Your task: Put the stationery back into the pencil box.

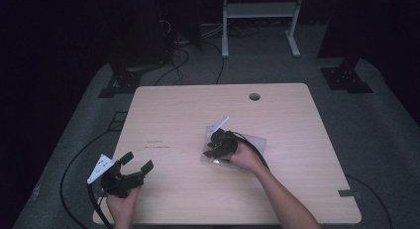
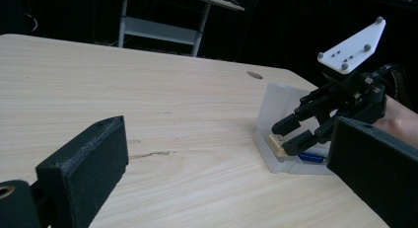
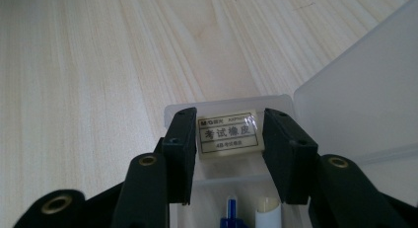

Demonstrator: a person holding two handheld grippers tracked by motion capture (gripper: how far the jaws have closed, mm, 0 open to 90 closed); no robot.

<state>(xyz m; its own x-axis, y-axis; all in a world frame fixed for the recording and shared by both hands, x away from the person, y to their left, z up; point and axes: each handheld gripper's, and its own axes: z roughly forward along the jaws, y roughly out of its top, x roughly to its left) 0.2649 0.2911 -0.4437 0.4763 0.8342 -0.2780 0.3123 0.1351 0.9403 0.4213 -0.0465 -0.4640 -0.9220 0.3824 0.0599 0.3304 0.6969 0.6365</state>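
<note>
Right gripper at eraser in open pencil case; left gripper idle.
High view: right gripper over clear case right of desk centre; left gripper near front-left corner, jaws apart, holding nothing. Left gripper view: right jaws straddle the eraser at the case's end. Right gripper view: eraser between jaws, left jaw touching, small gap at right, so not clamped. Step looks like grasping; next, close and lift straight up.

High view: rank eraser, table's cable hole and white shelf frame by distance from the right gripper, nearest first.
From the right gripper:
1. Eraser, between its jaws, inside the clear box.
2. Cable hole, near the table's far edge.
3. White shelf frame, on the floor beyond the table.
</note>
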